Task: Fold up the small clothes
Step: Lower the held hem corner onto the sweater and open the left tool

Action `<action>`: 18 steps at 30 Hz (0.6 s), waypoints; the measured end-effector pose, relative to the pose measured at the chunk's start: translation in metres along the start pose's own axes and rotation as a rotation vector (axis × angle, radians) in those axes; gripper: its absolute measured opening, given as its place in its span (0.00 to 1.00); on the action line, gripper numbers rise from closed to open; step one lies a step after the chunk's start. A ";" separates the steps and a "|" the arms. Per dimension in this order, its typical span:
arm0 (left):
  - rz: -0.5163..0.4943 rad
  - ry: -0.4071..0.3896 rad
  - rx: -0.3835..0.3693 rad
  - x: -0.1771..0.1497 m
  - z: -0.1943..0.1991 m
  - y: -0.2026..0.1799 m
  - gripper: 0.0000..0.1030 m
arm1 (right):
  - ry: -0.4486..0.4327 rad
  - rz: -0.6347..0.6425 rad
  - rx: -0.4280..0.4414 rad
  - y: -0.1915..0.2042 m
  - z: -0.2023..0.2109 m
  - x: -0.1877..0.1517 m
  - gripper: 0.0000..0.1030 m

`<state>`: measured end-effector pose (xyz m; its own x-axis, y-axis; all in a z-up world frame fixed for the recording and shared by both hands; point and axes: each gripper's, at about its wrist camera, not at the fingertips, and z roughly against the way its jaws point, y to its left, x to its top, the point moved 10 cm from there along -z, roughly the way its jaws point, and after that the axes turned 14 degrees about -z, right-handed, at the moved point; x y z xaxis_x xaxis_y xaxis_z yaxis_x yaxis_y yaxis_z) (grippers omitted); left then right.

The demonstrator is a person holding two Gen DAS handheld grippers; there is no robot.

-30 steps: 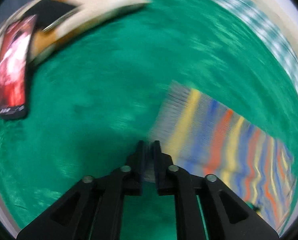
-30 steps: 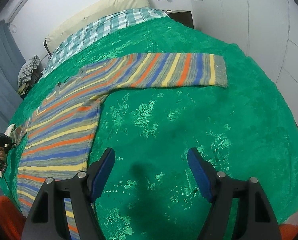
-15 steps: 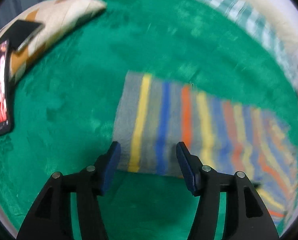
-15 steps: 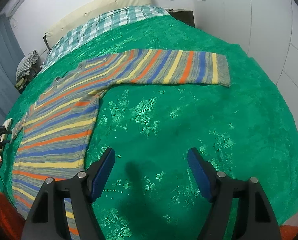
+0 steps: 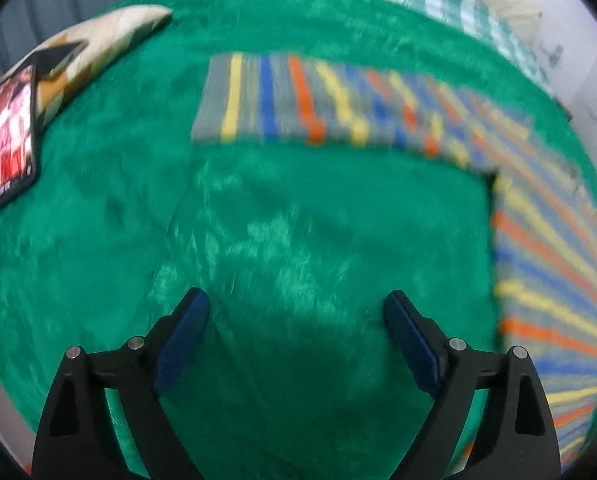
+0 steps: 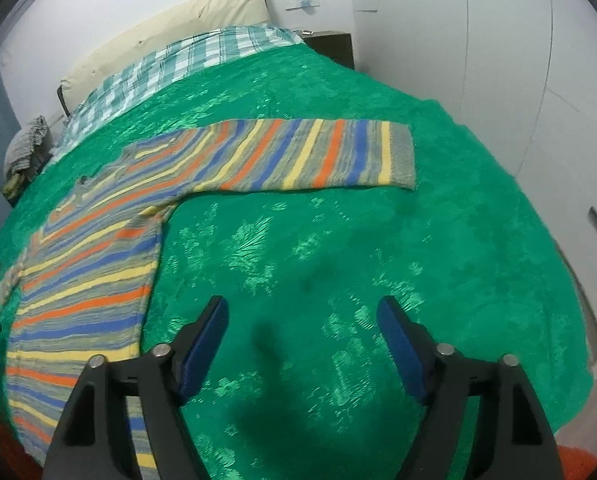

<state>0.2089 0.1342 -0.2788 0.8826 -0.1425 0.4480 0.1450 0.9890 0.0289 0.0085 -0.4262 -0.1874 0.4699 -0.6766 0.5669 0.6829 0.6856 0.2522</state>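
The striped knit sweater lies flat on the green bedspread, its body at about 8 o'clock in the right wrist view and one sleeve reaching toward 1 o'clock. Both the left gripper and the right gripper have jaws opening over bare bedspread, nothing between them. The knit looks soft, light and limp, likely to sag and stretch, so the grey cuff seems the firmest place to pinch.

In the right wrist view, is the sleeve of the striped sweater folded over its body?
No, the sleeve lies stretched out flat on the green bedspread, away from the striped sweater body.
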 end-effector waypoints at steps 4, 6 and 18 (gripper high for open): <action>-0.051 -0.027 0.048 -0.008 -0.003 -0.005 1.00 | 0.069 0.009 -0.076 -0.014 -0.021 -0.015 0.97; -0.055 -0.042 0.055 -0.010 -0.003 -0.006 1.00 | 0.124 0.025 -0.110 -0.019 -0.035 -0.028 1.00; -0.118 -0.093 0.112 -0.020 -0.001 -0.012 1.00 | 0.067 0.090 -0.166 -0.017 -0.040 -0.040 1.00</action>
<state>0.1902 0.1254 -0.2890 0.8163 -0.2587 0.5164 0.1899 0.9646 0.1831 0.0011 -0.4217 -0.2458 0.5654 -0.6350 0.5263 0.7169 0.6939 0.0671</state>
